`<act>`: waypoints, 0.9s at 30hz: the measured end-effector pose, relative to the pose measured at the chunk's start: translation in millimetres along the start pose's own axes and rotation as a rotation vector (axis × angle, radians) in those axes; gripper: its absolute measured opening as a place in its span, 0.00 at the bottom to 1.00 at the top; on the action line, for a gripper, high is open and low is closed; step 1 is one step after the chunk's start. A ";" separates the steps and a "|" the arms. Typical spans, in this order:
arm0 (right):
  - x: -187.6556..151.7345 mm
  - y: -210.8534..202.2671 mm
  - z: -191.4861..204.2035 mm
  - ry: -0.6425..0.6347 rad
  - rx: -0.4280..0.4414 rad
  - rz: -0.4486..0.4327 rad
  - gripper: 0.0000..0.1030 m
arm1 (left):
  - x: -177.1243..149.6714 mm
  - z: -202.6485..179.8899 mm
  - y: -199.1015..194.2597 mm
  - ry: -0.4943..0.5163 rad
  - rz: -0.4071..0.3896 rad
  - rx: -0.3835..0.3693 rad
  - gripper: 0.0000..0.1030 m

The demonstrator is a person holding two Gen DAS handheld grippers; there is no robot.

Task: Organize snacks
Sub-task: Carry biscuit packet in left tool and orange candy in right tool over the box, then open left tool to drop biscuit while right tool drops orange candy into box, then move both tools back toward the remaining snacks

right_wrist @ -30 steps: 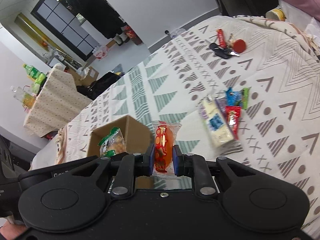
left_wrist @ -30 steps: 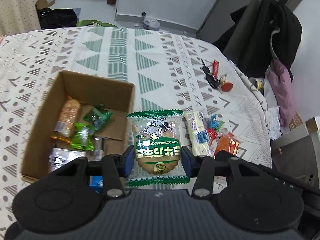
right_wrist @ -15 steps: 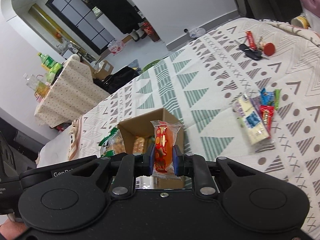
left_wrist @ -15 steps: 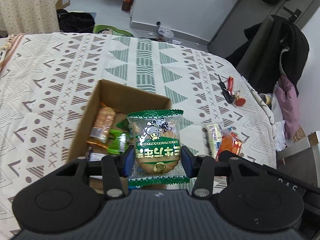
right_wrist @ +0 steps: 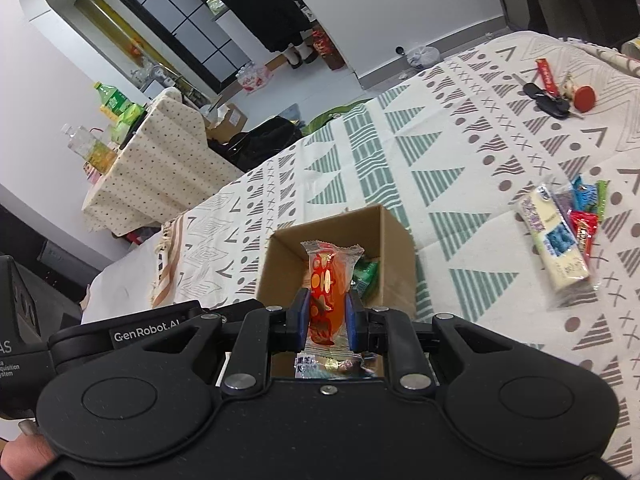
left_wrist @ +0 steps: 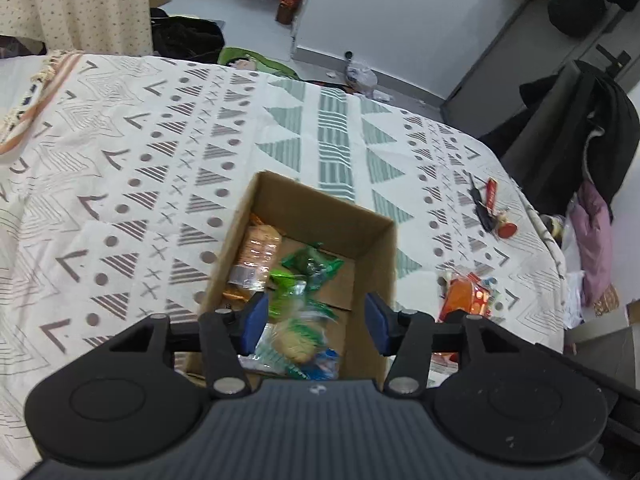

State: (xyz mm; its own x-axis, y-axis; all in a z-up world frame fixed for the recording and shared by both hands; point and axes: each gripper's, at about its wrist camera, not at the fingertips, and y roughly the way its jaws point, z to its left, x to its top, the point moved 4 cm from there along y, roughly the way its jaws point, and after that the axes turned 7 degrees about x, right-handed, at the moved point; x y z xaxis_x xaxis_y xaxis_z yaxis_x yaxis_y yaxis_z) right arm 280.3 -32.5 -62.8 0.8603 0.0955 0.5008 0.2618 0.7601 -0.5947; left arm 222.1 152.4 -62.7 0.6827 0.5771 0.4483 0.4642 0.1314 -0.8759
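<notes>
Open brown cardboard box [left_wrist: 376, 240] on a bed spread with a white cloth printed in grey and green triangles [left_wrist: 160, 168]. Left tongs [left_wrist: 314, 322] spread apart and empty above the box mouth; blurred green-edged biscuit packet [left_wrist: 298, 340] just below them, inside the box, whether falling or at rest not discernible. Right tongs [right_wrist: 327, 320] clamped on an upright orange-red sachet in clear wrap [right_wrist: 326, 280], held over the near end of the same box [right_wrist: 396, 236].

Progress, as a judgement: well under way. Already boxed: a long orange cracker pack [left_wrist: 256, 252], several green sweet wrappers [left_wrist: 312, 264] and the biscuit packet. Outstanding: release of the orange-red sachet into the box, then collection of the loose pile on the cloth to the right.

Left wrist view only: box interior in full, plus an orange packet [left_wrist: 464, 296] at the near edge of the pile. Right wrist view only: the pile laid out, with a pale rectangular wafer pack in white and blue [right_wrist: 554, 240] beside small red, blue and green sweets [right_wrist: 584, 216]; also black keys with a red fob [right_wrist: 560, 96] well beyond, not snacks.
</notes>
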 end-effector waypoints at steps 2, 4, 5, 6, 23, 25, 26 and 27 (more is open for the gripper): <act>1.3 3.0 3.8 -0.002 0.017 0.002 0.19 | 2.6 3.7 -0.7 0.003 -0.001 0.015 0.54; 3.8 4.8 4.8 0.006 0.026 -0.003 0.25 | 3.7 6.3 0.1 0.004 0.009 0.022 0.58; 5.3 4.8 4.7 0.007 0.026 -0.007 0.28 | 3.8 7.3 0.6 0.004 0.013 0.027 0.60; 6.8 4.8 4.5 0.008 0.033 -0.008 0.34 | 3.8 8.0 0.9 0.005 0.014 0.030 0.62; 5.6 -48.0 -76.1 0.097 -0.087 -0.073 0.50 | -13.7 -52.6 17.1 0.060 0.023 -0.017 0.77; 6.2 -54.1 -88.0 0.111 -0.100 -0.080 0.50 | -15.6 -65.2 20.1 0.080 0.026 -0.022 0.77; 6.6 -56.7 -94.2 0.120 -0.106 -0.081 0.50 | -16.0 -71.3 21.6 0.092 0.030 -0.022 0.77; 7.2 -58.9 -99.6 0.126 -0.110 -0.083 0.50 | -16.0 -77.2 22.4 0.102 0.028 -0.025 0.77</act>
State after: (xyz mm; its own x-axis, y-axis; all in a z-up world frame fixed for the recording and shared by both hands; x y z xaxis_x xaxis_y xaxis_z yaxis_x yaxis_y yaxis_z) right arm 314.6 -140.6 -86.8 0.8798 -0.0513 0.4725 0.3745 0.6868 -0.6229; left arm 265.2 83.9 -75.8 0.7488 0.4947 0.4410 0.4575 0.0955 -0.8841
